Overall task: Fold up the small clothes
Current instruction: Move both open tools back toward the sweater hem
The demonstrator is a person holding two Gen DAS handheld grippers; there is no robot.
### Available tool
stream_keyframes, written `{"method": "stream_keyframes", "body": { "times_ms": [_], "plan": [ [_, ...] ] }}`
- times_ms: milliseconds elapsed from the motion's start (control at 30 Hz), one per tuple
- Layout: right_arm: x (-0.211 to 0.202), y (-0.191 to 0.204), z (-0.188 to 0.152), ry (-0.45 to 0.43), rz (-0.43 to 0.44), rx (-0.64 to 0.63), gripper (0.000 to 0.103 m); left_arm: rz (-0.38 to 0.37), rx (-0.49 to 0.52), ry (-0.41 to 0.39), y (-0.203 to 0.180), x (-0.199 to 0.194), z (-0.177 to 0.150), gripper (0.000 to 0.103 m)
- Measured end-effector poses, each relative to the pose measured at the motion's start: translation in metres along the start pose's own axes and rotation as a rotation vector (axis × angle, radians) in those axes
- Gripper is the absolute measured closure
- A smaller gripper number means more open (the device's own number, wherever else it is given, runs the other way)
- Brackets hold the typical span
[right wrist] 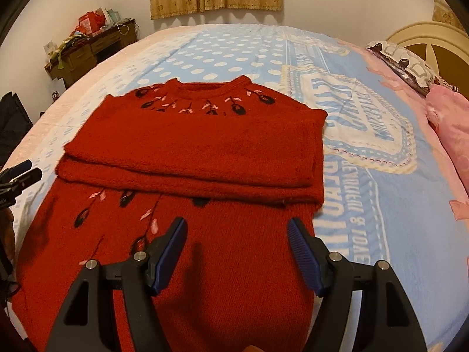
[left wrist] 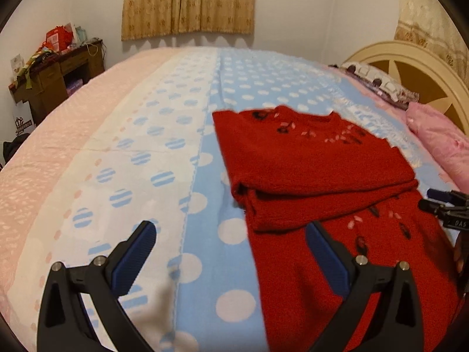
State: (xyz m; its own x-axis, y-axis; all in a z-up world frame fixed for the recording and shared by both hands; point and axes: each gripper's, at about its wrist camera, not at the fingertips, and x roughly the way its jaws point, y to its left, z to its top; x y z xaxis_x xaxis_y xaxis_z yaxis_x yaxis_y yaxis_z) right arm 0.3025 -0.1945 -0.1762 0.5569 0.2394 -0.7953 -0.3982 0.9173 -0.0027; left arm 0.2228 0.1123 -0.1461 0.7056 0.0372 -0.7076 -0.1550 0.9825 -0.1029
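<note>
Plainly, the red sweater [right wrist: 187, 152] lay flat on the bed, filling the centre and lower half of the right wrist view and the right half of the left wrist view. Both sleeves had been laid across the chest as a thick band under the embroidered collar, which narrowed the garment to a tidy rectangle, probably so that the lower hem could be brought up over it next. The right gripper [right wrist: 236, 252] hung over the lower body of the sweater, its fingers spread wide and holding nothing, a stance that suited a reach for the near hem. The left gripper [left wrist: 231, 259] also had its fingers spread and empty; one finger sat over the sweater's left edge and the other over the blue polka-dot blanket [left wrist: 205, 135], so it seemed lined up with that side of the hem, though the fisheye made its height above the cloth hard to judge. Beyond the blanket, a pink pillow [right wrist: 451, 129] rested at the right edge by the cream headboard [left wrist: 404, 58], a cluttered wooden desk [right wrist: 88, 47] stood at upper left, and beige curtains [left wrist: 187, 3] hung at top centre.
</note>
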Motion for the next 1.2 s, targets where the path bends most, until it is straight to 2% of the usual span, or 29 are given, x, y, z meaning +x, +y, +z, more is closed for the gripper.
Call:
{"method": "stream_keyframes", "body": {
  "times_ms": [267, 500, 767, 1000, 1200],
  "plan": [
    [-0.036, 0.016, -0.019, -0.057, 0.027, -0.005, 0.032, -0.054, -0.003, -0.047, -0.009, -0.039, -0.019, 0.000],
    [-0.060, 0.033, -0.043, -0.078, 0.008, -0.067, 0.032, -0.067, -0.012, -0.089, -0.008, -0.067, -0.029, 0.000],
    [-0.084, 0.045, -0.069, -0.091, 0.050, -0.066, 0.032, -0.071, 0.007, -0.153, -0.007, -0.107, -0.042, 0.000],
    [-0.094, 0.051, -0.086, -0.097, 0.066, -0.060, 0.032, -0.072, 0.032, -0.157, -0.008, -0.124, -0.057, 0.000],
    [-0.102, 0.057, -0.099, -0.098, 0.074, -0.066, 0.032, -0.098, 0.041, -0.116, -0.014, -0.128, -0.080, 0.000]
  ]
}}
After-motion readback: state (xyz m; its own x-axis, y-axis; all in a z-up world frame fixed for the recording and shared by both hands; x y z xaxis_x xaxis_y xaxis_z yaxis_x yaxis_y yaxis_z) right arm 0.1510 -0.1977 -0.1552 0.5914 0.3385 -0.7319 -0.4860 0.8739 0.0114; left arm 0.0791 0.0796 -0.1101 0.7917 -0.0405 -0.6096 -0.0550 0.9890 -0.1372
